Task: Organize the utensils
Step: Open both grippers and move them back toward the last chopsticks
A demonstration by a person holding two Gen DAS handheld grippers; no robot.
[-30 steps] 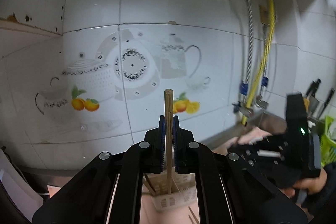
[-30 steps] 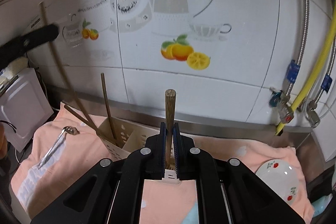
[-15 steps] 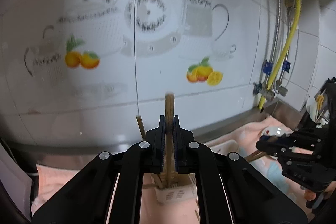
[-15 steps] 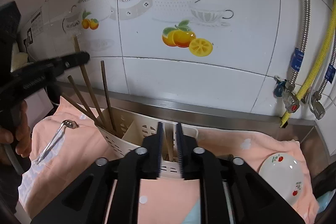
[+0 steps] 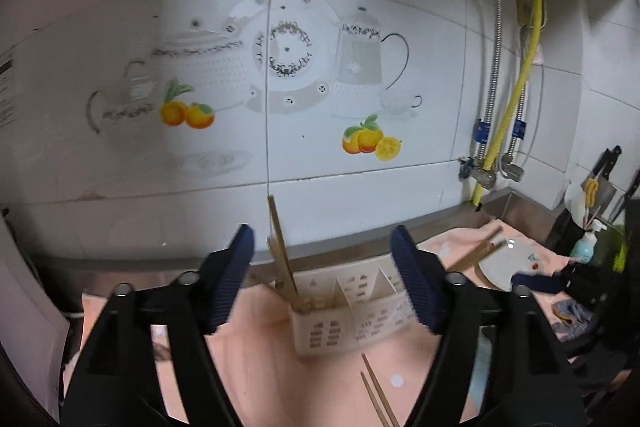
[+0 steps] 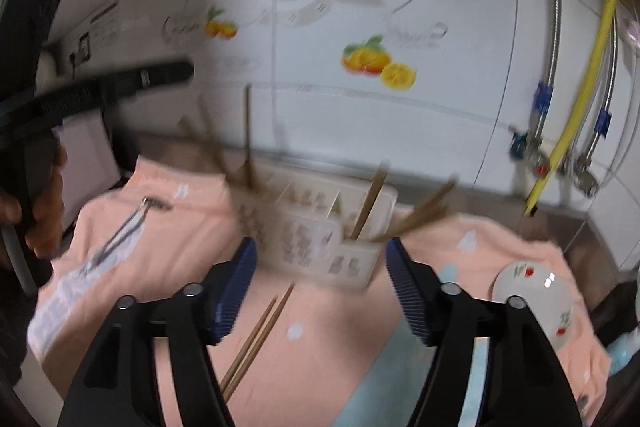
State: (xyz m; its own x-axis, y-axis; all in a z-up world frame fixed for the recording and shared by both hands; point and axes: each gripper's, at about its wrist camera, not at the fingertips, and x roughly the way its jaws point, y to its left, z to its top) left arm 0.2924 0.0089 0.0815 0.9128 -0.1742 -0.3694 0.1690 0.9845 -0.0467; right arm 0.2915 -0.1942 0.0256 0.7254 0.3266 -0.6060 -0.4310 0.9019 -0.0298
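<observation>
A cream plastic utensil holder stands on the pink cloth by the tiled wall. My left gripper hangs over its left end, jaws opening, pressing on nothing. A wooden chopstick stands loose between them, its foot in the left compartment. My right gripper is near the holder's front, jaws opening, nothing held. A chopstick leans in the right compartment, and others jut out to the right. More sticks rise from the left end. A loose pair of chopsticks lies on the cloth.
A metal spoon lies on the cloth at the left. A small white dish with red marks sits at the right. Pipes and a yellow hose run down the wall. A person's hand holds the left gripper's handle.
Both grippers were shut on upright chopsticks and have let them go; the jaws now stand wide. Both have dropped closer to the holder, and the released sticks stand in it.
</observation>
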